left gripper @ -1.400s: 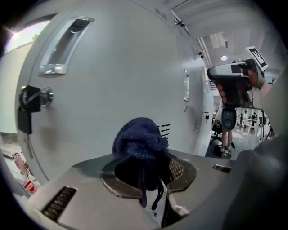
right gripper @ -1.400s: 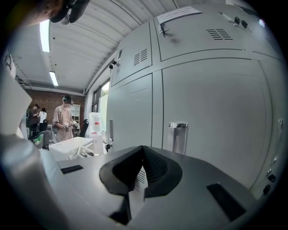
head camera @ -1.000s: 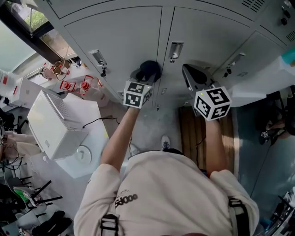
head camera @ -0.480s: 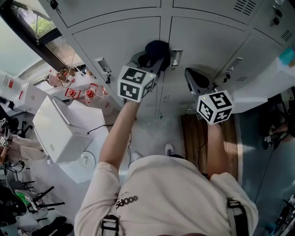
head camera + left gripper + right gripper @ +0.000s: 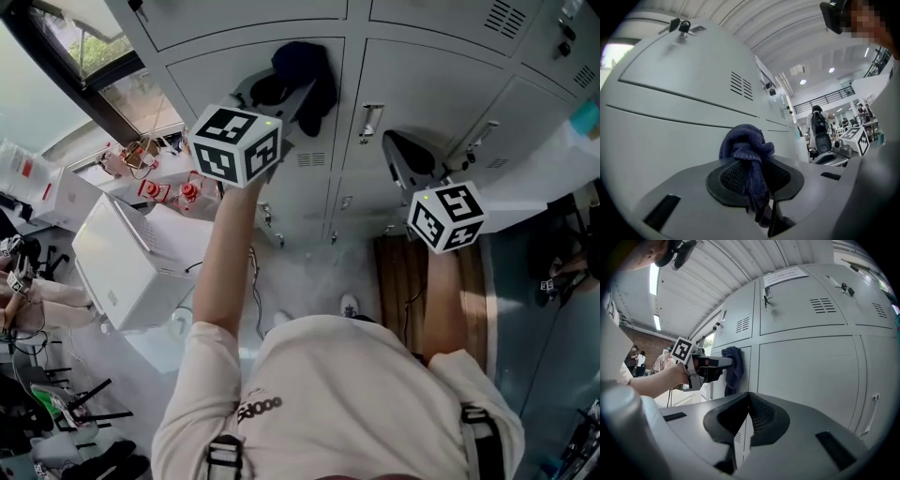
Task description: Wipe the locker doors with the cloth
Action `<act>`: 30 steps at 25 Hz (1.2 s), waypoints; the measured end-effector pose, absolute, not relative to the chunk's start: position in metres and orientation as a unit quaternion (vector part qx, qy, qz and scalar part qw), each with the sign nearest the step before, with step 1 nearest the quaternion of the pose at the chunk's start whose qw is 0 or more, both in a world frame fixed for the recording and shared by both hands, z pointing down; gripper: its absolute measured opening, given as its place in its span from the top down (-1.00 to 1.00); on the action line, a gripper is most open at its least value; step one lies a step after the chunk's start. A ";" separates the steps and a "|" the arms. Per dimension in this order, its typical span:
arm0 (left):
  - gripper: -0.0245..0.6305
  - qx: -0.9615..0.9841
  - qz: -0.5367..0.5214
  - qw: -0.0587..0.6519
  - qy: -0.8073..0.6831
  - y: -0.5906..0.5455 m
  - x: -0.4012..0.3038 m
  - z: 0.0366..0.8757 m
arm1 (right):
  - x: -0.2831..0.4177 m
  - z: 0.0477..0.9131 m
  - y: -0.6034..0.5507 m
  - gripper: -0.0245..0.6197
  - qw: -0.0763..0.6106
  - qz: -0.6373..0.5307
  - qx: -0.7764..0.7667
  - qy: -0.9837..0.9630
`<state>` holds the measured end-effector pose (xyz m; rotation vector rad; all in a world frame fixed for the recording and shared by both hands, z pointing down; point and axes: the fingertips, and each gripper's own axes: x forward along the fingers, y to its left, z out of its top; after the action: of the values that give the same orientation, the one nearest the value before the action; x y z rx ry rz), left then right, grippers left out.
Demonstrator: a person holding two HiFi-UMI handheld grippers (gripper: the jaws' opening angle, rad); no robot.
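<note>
My left claw is shut on the dark blue terry cloth. The cloth bunches out past the claw tips at the upper centre of the head view, against the pale grey metal locker doors. The governing relation is that the cloth lies directly ahead of the left claw, between its tips and the door face, so any wiping stroke must run along the door plane while pressure is kept forward. The free end of the cloth hangs downward, so its long axis is roughly vertical. My right claw is at the right centre of the head view, well apart from the cloth. Its jaws are together with nothing between them, so the left claw is the working one. The left gripper view confirms the clamp on the cloth but does not show contact with the door. The right gripper view, looking from the side, shows the cloth apparently touching the door just left of the vertical seam. Only the head view shows the slotted vent below the cloth.
</note>
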<state>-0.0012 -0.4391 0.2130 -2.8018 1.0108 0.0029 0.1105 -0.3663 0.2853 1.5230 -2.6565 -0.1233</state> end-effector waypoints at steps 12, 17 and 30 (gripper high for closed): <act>0.62 -0.882 -0.017 0.079 0.465 -0.448 -0.142 0.230 | 0.038 0.280 -0.372 0.90 0.023 -0.042 0.449 -0.892; 0.62 -0.868 -0.048 0.081 0.488 -0.450 -0.162 0.256 | 0.019 0.281 -0.370 0.90 0.026 -0.043 0.435 -0.899; 0.62 -0.859 -0.110 0.020 0.500 -0.449 -0.166 0.364 | 0.012 0.310 -0.359 0.90 0.050 -0.016 0.431 -0.901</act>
<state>-0.1664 -0.4486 0.3641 -2.6637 1.5515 -0.3418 0.0124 -0.3590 0.3101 1.3118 -2.7431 -0.0496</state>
